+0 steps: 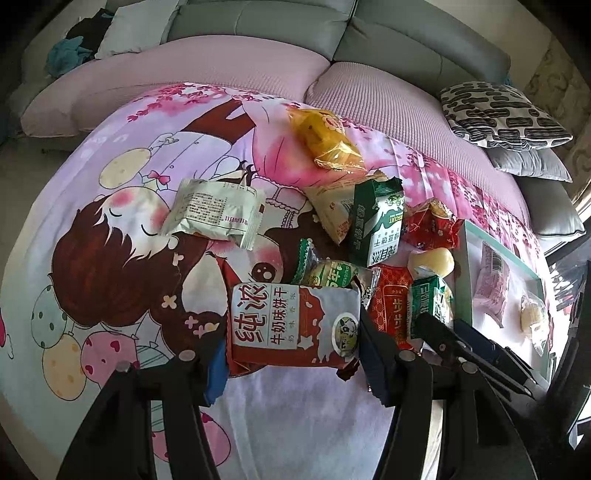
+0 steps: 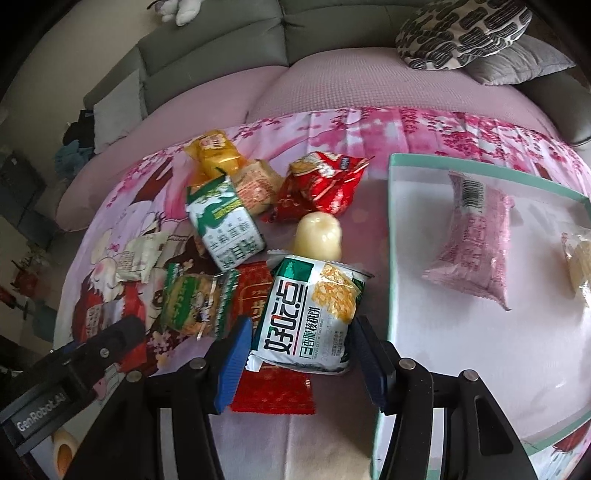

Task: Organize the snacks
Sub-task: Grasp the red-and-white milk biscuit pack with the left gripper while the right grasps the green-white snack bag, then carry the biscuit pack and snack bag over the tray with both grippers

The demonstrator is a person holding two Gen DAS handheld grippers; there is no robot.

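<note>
A: Biggest first? Grey sofa (image 1: 406, 33) at the back, pink cushions in front, then a cartoon-print cloth (image 1: 92, 221) spread under everything.

B: Right. A shallow box (image 2: 391, 258) with a teal rim sat on the right of the cloth. Inside it lay a pink packet (image 2: 476, 240) with a barcode and a pale snack at the far edge.

A: Loose pile left of the box?

B: Green-and-white biscuit carton (image 2: 225, 225), orange bag (image 2: 214, 155), red bag (image 2: 321, 184), a pale yellow jelly cup (image 2: 319, 236), and a flat red wrapper (image 2: 273, 395).

A: Left gripper (image 1: 291, 354)?

B: Partly open, both blue pads pressed against the sides of a red-and-white milk biscuit pack (image 1: 295, 325), big red characters, cow sticker. Pack was at the near edge of the pile.

A: Right gripper (image 2: 301, 354)?

B: Also partly open, clamped on a white-and-green walnut cookie pack (image 2: 306, 314), just left of the box rim, over the red wrapper.
</note>
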